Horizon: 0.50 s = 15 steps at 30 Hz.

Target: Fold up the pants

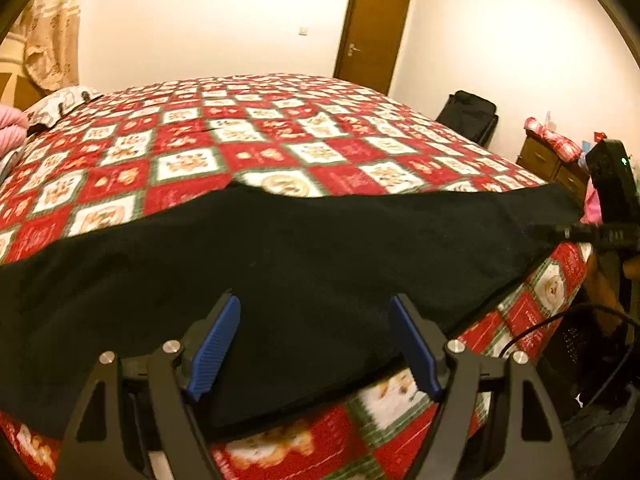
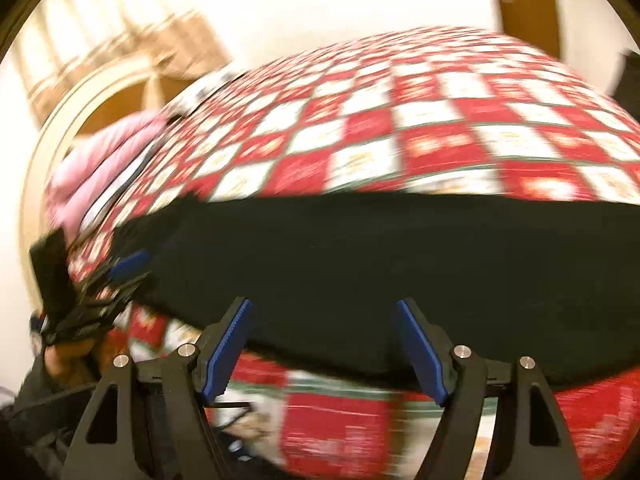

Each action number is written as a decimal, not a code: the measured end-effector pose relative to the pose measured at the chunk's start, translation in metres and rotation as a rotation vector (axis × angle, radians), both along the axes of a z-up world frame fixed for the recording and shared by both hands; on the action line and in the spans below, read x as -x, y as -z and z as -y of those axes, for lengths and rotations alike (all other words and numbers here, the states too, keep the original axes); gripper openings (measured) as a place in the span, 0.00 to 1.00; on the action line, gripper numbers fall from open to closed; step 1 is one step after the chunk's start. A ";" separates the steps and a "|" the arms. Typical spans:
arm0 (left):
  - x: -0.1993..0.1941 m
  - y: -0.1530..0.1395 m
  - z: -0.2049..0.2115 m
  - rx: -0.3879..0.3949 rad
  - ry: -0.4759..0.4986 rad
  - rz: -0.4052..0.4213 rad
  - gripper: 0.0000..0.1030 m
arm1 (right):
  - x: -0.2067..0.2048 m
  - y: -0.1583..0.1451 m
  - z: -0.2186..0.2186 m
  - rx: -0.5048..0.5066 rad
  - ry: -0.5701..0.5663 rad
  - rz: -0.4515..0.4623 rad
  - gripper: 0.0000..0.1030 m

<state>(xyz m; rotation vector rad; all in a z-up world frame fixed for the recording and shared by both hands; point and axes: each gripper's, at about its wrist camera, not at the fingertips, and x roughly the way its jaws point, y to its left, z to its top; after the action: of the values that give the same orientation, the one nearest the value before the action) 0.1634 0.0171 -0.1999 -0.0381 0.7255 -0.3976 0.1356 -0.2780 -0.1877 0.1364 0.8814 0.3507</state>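
Black pants (image 1: 280, 264) lie flat in a long band across the near edge of a bed with a red and white checked cover (image 1: 256, 136). My left gripper (image 1: 316, 312) is open, its blue pads (image 1: 216, 344) just above the pants' near edge, holding nothing. My right gripper (image 2: 324, 316) is open too, over the near edge of the pants (image 2: 400, 264). The right gripper's body also shows at the far right of the left wrist view (image 1: 600, 232), at the pants' right end. The left gripper shows at the left of the right wrist view (image 2: 120, 276). The right wrist view is blurred.
A brown door (image 1: 372, 28) stands in the far wall. A black bag (image 1: 468, 116) and a wooden bedside cabinet (image 1: 552, 160) stand to the bed's right. A pink quilt (image 2: 104, 160) and pillows lie at the bed's left. A black cable (image 1: 560, 320) hangs at the right.
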 end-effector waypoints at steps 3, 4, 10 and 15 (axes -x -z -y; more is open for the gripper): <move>-0.007 0.003 0.018 -0.046 0.053 0.016 0.77 | -0.004 0.000 0.041 0.035 0.119 -0.017 0.73; -0.010 0.005 0.025 -0.056 0.076 0.011 0.77 | -0.005 0.004 0.048 0.052 0.143 -0.029 0.73; -0.016 0.019 0.055 -0.168 0.129 -0.021 0.93 | 0.001 0.027 0.062 0.121 0.117 -0.056 0.73; -0.017 0.004 0.071 -0.148 0.145 -0.006 0.93 | 0.006 0.012 0.080 -0.007 0.134 -0.013 0.73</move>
<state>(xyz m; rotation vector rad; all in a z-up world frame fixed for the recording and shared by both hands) 0.1804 -0.0536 -0.2036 0.1533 0.7644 -0.4817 0.1298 -0.3582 -0.2000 0.2032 0.8788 0.2279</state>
